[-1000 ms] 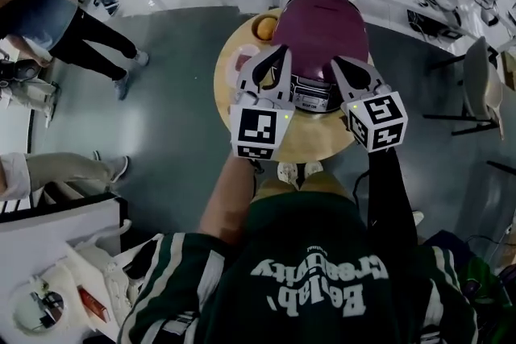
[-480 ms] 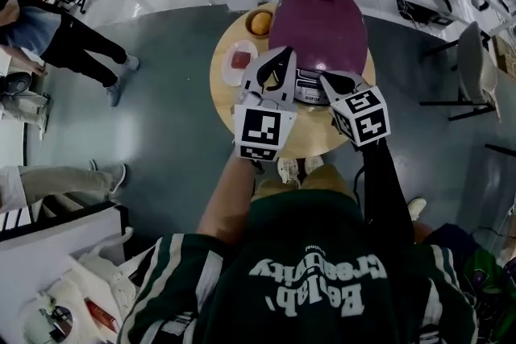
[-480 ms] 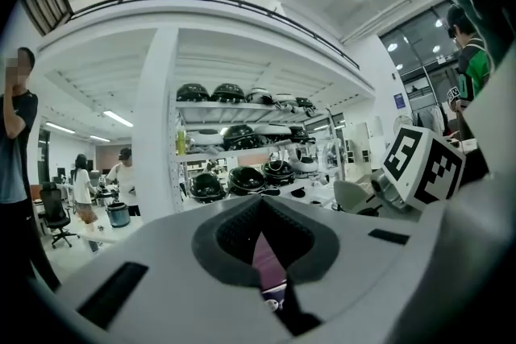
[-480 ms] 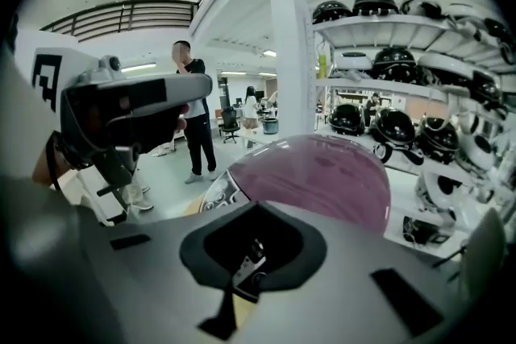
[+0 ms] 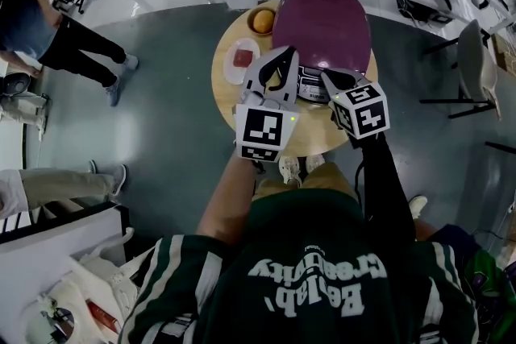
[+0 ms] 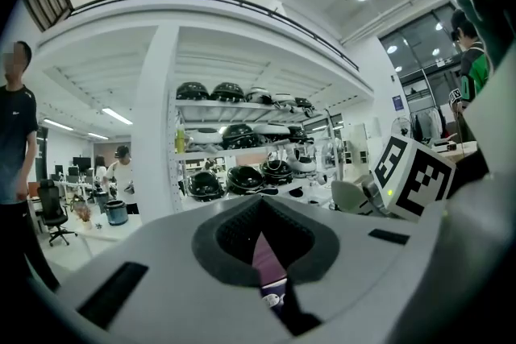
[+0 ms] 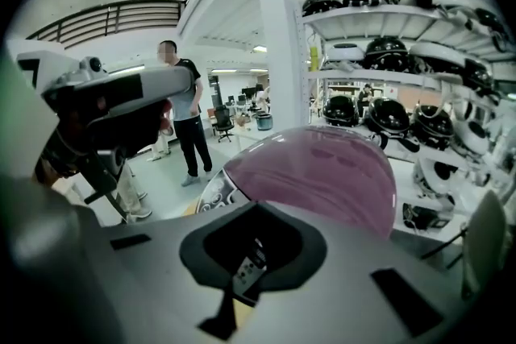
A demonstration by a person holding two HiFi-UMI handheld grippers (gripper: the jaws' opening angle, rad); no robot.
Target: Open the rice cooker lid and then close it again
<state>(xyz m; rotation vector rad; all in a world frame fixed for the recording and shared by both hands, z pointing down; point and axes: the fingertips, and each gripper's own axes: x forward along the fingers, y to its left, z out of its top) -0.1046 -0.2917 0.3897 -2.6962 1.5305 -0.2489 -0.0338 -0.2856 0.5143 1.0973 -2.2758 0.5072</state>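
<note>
I've got both grippers clenched with nothing in them, left gripper and right gripper side by side over the front of the purple rice cooker. The cooker sits at the far edge of the round wooden table, lid down.

The left gripper and right gripper are hiding part of the rice cooker's near control panel, its print too small to read.
</note>
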